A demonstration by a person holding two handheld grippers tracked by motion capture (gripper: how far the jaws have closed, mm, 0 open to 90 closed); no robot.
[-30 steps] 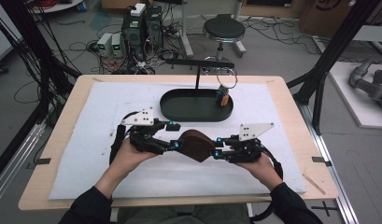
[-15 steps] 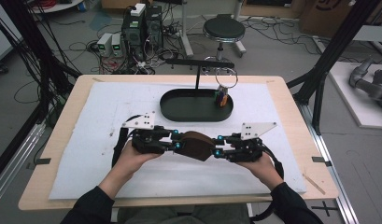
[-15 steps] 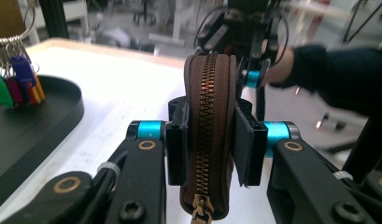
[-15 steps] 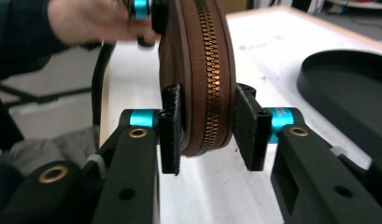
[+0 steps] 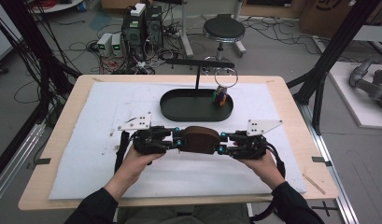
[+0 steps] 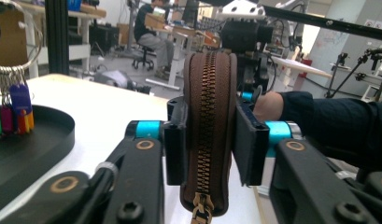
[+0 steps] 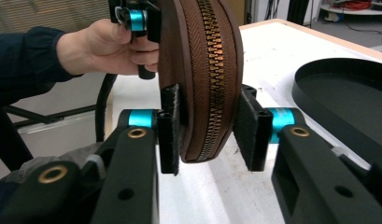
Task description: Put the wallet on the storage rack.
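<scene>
Brown zip pouch (image 5: 199, 139) held near black tray (image 5: 179, 109) with keyring (image 5: 220, 96).

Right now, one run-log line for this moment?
left gripper: shut on brown zip pouch | right gripper: shut on pouch | pouch: held between both, zip closed

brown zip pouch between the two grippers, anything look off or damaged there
Nothing stands out. The brown zipped leather pouch is held on edge between the left gripper and the right gripper, one at each end. Its brass zip is closed and its teeth look even. The black oval tray behind sits flat, with the key ring's coloured tags in it.
</scene>
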